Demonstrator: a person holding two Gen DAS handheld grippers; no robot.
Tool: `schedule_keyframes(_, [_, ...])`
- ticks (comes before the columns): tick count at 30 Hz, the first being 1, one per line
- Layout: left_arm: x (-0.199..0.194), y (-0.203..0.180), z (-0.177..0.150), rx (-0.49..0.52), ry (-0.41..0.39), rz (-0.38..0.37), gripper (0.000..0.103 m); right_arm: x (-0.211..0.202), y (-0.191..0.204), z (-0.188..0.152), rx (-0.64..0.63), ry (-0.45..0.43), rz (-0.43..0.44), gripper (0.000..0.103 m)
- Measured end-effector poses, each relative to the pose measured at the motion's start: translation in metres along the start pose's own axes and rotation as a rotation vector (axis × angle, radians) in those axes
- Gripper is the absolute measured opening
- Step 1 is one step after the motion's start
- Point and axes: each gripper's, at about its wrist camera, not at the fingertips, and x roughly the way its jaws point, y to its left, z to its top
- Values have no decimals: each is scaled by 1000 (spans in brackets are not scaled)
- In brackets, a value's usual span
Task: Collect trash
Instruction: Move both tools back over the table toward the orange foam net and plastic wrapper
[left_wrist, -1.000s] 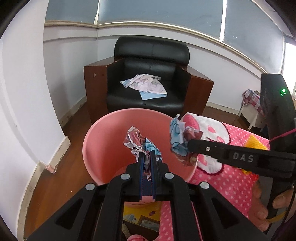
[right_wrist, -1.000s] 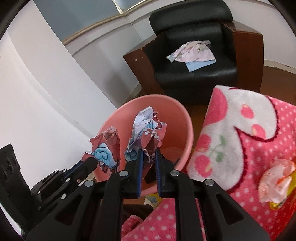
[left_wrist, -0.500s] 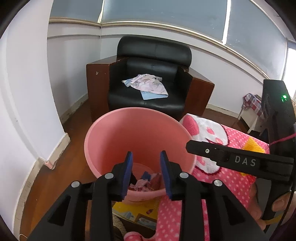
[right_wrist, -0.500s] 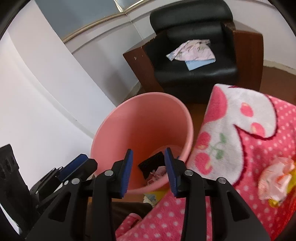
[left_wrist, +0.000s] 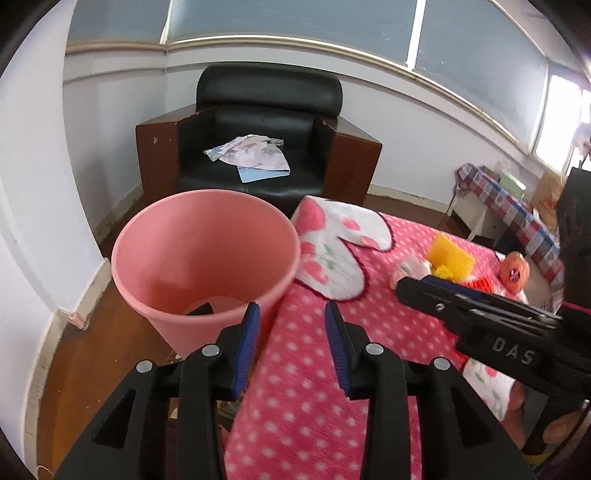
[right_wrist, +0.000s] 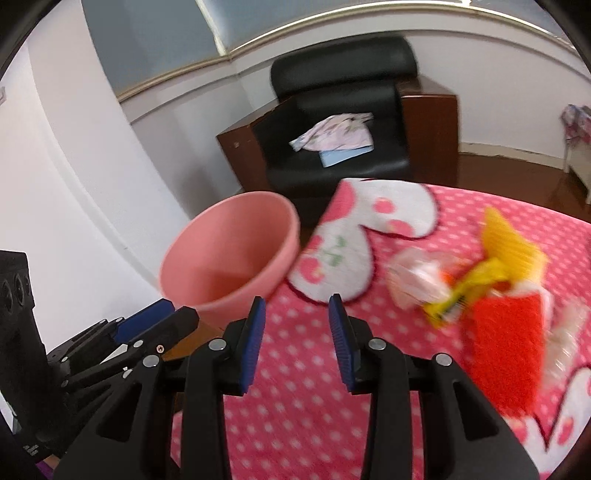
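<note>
**Both grippers held open and empty beside the bin**

The left gripper (left_wrist: 291, 314) is being held with its blue-padded jaws spread apart and nothing between them, over the edge of a pink polka-dot fleece blanket (left_wrist: 314, 398), just beside the round pink plastic waste bin (left_wrist: 177, 306). A dark scrap (left_wrist: 201, 309) is being glimpsed at the bin's bottom. The right gripper (right_wrist: 297, 310) is likewise being carried with jaws parted and empty above the blanket (right_wrist: 295, 424). Trash is being left lying on the blanket: a crumpled pale pink wrapper (right_wrist: 415, 282), a yellow packet (right_wrist: 509, 254) and what appears, through blur, to be a red packet (right_wrist: 508, 339). A small orange ball-like item (left_wrist: 514, 271) is being shown farther off. A black leather armchair (left_wrist: 266, 122) is standing behind the bin.
</note>
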Motion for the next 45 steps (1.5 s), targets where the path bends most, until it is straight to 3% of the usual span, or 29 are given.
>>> schedule_keyframes(2, [-2,-13,-6,25,-6,28,36,-9,-10,-9,18,-20,-32,36])
schedule_keyframes(12, [-5,-63,-26,87,42,-21,36,-55,-51,-43,96,-87,-107,36])
schedule_keyframes(16, [-8,-71,-25,76,62,-59,46,-68,-65,-55,140,-98,-105,36])
schedule_keyframes(21, [-4,-76,-29,53,103,-58,50,-81,-76,-63,161,-121,-103,36])
schedule_keyframes(24, [-5,-81,-27,51,95,-58,51,-85,-81,-66,180,-124,-97,36])
schedule_keyframes(29, [-7,-92,-24,78,72,-74,61,-90,-92,-73,210,-105,-111,36])
schedule_keyframes(31, [-8,-96,-23,86,59,-77,70,-96,-94,-74,213,-124,-119,36])
schedule_keyframes(35, [-5,-111,-21,122,62,-71,73,-106,-101,-77,226,-150,-108,36])
schedule_keyframes(39, [-5,-127,-19,175,55,-80,74,-116,-104,-78,229,-173,-113,52])
schedule_keyframes(45, [-2,-144,-19,188,64,-143,75,-130,-114,-83,245,-200,-84,55])
